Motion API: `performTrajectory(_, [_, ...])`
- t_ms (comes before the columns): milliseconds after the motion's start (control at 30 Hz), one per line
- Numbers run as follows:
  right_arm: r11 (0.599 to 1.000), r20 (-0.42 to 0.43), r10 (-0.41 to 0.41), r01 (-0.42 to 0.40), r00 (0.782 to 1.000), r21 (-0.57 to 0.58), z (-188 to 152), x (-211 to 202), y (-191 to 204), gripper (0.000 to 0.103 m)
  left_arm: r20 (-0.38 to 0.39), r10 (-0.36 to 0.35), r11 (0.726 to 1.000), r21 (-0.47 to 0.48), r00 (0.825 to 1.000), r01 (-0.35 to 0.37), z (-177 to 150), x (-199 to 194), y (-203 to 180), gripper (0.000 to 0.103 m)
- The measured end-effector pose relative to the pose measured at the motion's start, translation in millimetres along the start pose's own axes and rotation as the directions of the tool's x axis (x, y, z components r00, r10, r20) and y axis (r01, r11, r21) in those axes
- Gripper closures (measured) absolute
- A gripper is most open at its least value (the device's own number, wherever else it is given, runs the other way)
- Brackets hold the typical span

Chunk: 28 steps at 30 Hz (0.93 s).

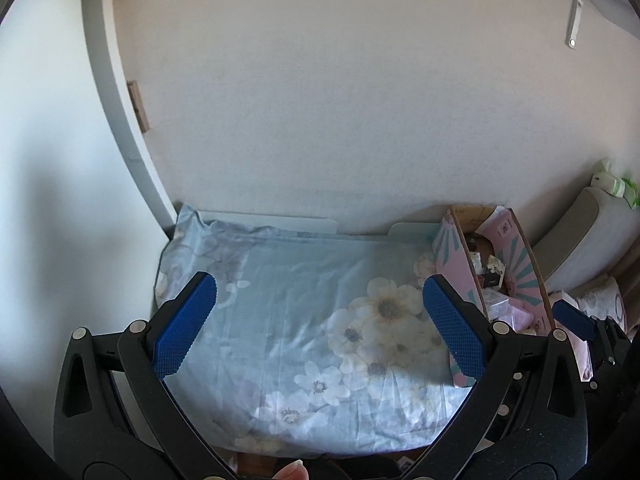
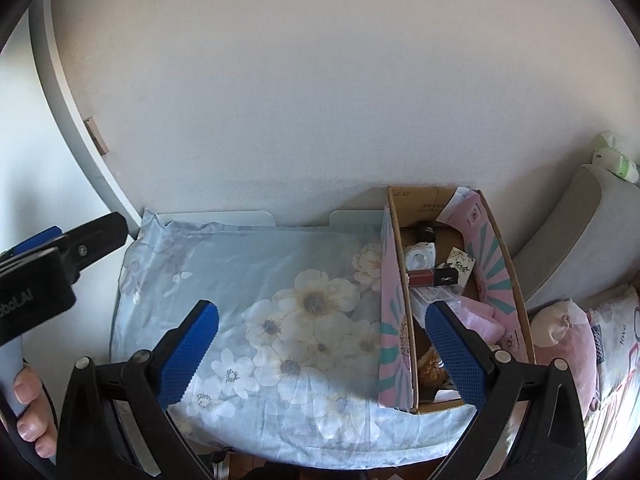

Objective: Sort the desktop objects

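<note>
A pink cardboard box (image 2: 394, 312) stands at the right end of a desk covered by a light blue floral cloth (image 2: 256, 272). Inside it lie several small items: a black bottle (image 2: 426, 232), a clear round case (image 2: 418, 258), a red box (image 2: 421, 278) and pink cloth (image 2: 478, 316). My right gripper (image 2: 322, 354) is open and empty above the cloth, its right finger over the box. My left gripper (image 1: 320, 326) is open and empty over the cloth's middle. The box also shows in the left wrist view (image 1: 456, 264).
A white wall rises behind the desk. A grey cushioned seat (image 2: 580, 232) and a pink pillow (image 2: 568, 340) lie right of the box. A plush toy (image 2: 616, 160) sits on the seat top. The left gripper body (image 2: 60, 256) shows at the left of the right wrist view.
</note>
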State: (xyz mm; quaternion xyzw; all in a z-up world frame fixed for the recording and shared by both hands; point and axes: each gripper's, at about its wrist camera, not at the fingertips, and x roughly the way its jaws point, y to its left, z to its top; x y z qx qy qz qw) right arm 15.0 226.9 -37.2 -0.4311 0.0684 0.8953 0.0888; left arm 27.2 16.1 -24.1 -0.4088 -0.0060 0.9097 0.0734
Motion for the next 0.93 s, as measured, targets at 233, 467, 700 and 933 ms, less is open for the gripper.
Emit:
performTrajectory(233, [0.999, 0.005, -0.048, 0.048, 0.999, -0.003, -0.1, 1.5, -0.6, 0.000, -0.002, 0.004, 1.000, 0.031, 1.000, -0.004, 0.9, 2.8, -4.1, 0.000])
performTrajectory(467, [0.998, 0.015, -0.057, 0.058, 0.998, -0.012, 1.3, 1.5, 0.4, 0.000, -0.010, 0.018, 0.998, 0.063, 1.000, -0.018, 1.7, 7.3, -6.1, 0.000])
performTrajectory(700, [0.999, 0.008, -0.054, 0.054, 0.999, -0.003, -0.1, 2.3, 1.0, 0.000, -0.004, -0.004, 0.997, 0.074, 1.000, 0.005, 1.4, 7.7, -6.8, 0.000])
performTrajectory(933, [0.999, 0.007, -0.053, 0.053, 0.999, -0.004, -1.0, 2.9, 1.8, 0.000, 0.005, -0.013, 0.996, 0.086, 1.000, 0.013, 0.9, 5.4, -7.5, 0.000])
